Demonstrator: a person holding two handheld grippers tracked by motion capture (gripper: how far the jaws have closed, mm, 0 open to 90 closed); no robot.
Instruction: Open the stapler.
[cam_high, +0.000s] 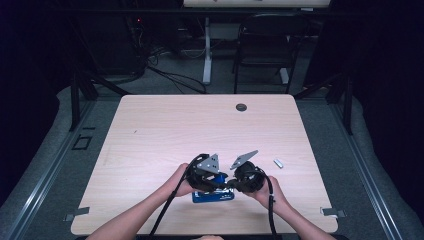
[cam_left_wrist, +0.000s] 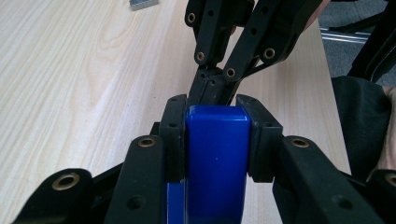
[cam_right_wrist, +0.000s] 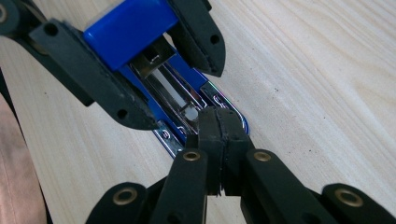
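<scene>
On the pale wooden table (cam_high: 150, 130), toward the six o'clock edge in the high view, the person's left hand (cam_high: 179, 184) is holding the left gripper (cam_high: 212, 181) over a blue stapler (cam_high: 213, 195). In the left gripper view its jaws are clamping the stapler's blue top from both sides, pads pressed flat against the plastic, so this gripper is grasping the stapler's lid. In the right gripper view that lid is standing lifted off the body, leaving the shiny metal staple channel open beneath it.

Just to the right, the right hand (cam_high: 272, 192) is bringing the right gripper (cam_right_wrist: 224, 135) in from three o'clock. Its jaws are clenched, pads pressed together, with the tips sitting at the front end of the open channel; whether anything thin is pinched between the pads I cannot tell.

Farther toward three o'clock a small silvery strip (cam_high: 278, 163) is lying on the table, likely a bar of staples.

My reading is that the step in hand is loading the stapler, lid held open. The next move probably calls for the left gripper holding the lid steady while the right fetches the strip and lays it straight into the channel.
</scene>
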